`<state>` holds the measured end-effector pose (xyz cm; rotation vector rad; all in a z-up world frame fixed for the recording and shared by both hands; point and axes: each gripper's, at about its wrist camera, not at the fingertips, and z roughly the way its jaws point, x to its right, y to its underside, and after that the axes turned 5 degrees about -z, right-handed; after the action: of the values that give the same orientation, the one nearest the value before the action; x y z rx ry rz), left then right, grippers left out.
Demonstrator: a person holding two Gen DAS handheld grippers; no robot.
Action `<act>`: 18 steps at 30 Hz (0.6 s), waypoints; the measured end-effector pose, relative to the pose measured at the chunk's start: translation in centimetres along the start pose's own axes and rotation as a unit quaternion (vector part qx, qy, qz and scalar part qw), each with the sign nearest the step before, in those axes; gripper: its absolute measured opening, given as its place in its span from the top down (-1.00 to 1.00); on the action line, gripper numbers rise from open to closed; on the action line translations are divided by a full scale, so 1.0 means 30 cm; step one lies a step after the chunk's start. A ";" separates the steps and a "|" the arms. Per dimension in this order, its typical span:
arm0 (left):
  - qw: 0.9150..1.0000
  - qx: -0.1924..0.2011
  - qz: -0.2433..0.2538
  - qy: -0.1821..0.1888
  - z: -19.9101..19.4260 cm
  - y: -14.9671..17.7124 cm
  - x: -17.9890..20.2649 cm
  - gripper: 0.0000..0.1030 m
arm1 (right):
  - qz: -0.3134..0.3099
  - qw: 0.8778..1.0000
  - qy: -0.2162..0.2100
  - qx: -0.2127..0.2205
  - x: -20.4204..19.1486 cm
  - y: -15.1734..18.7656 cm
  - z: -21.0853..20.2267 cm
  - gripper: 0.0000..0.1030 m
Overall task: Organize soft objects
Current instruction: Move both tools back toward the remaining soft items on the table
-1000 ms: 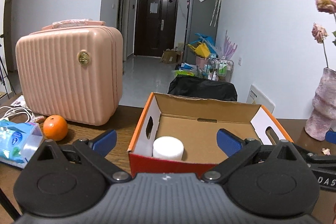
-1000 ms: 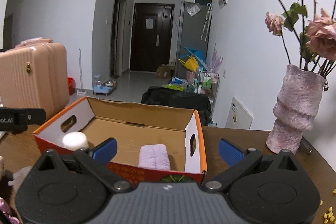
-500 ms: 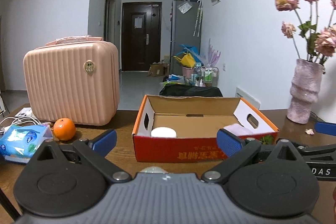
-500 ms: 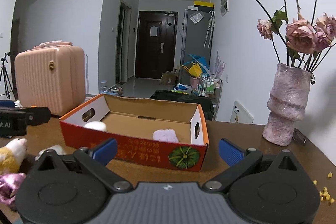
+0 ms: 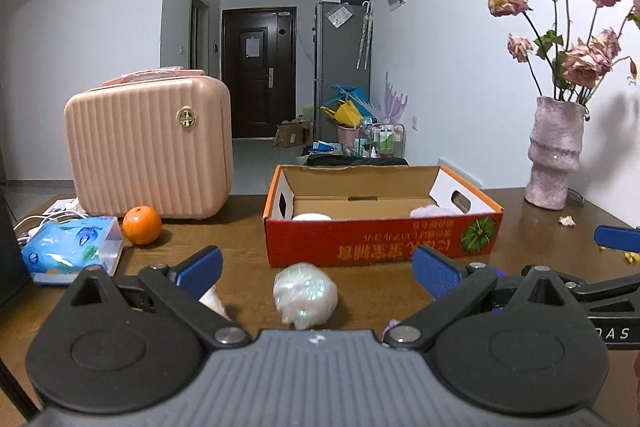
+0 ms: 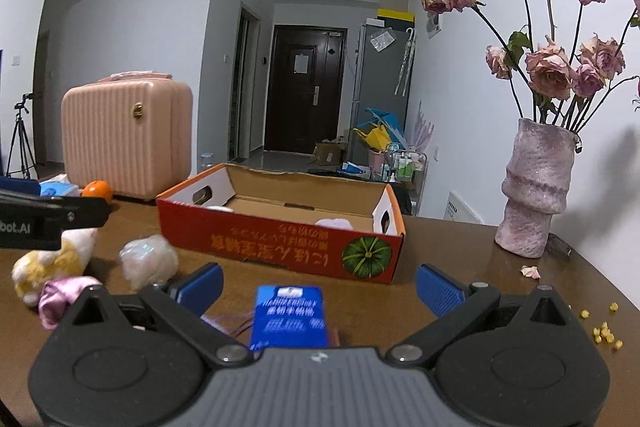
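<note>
Both tools apart, empty. Left tool (image 5: 316,269) w/ pearly crinkled ball (image 5: 305,294) between; cardboard box (image 5: 380,243) behind.

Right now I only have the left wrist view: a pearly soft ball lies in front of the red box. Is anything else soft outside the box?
Observer: Yes. The right wrist view shows a yellow-and-white plush toy on the table, left of that pearly ball.
Operator: Anything beside it?
Observer: A crumpled pink satin piece lies against the toy's near side.
Operator: And by the right gripper?
Observer: The right gripper is open, with a blue packet lying ungripped between its jaws.
</note>
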<state>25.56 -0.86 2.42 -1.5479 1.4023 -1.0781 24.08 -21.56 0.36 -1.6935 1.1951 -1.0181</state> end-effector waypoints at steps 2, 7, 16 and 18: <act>1.000 -0.001 0.003 0.001 -0.027 0.017 -0.007 -1.00 | -0.002 1.000 -0.003 0.001 -0.011 0.015 -0.029 -1.00; 1.000 -0.003 0.009 0.003 -0.089 0.058 -0.022 -1.00 | -0.006 1.000 -0.010 0.003 -0.039 0.046 -0.093 -1.00; 0.999 -0.016 0.022 0.018 -0.183 0.144 -0.037 -1.00 | -0.002 1.000 -0.028 -0.001 -0.090 0.099 -0.182 -1.00; 0.999 -0.019 0.021 0.021 -0.202 0.162 -0.047 -1.00 | -0.004 1.000 -0.031 -0.002 -0.102 0.109 -0.195 -1.00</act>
<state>18.17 0.06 -0.15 -1.5242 1.4842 -1.0697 16.99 -20.30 -1.10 -1.7205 1.1527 -0.9620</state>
